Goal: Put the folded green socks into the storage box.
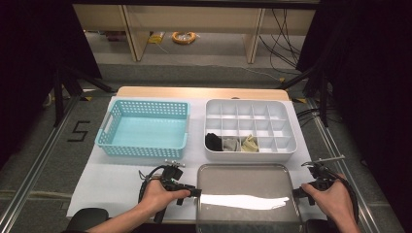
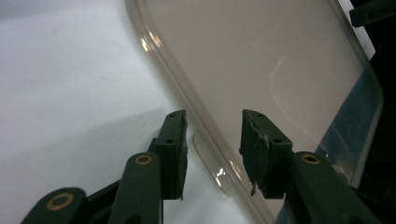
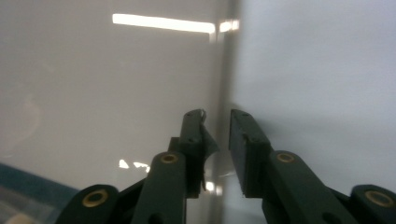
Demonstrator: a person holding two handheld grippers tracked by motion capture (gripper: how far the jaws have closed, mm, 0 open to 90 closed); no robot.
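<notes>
I have a hand-held gripper at each side of the clear lid, which lies flat at the near edge of the tabletop, in front of the white divided box and to the right of the empty blue basket. The left hand-held gripper straddles the lid's left rim with its jaws partly open, not yet pressing; the right hand-held gripper sits at the right rim, jaws narrower, a sliver of gap showing on each side, so I judge it not clamped either. My worry is the thin, slick rim: if one side bites before the other, the lid may tilt, slide across the white sheet or slip out as I lift. The gripper views show me each rim between the jaws; the high view hides that under my hands, but it alone shows the box with its three filled compartments.
</notes>
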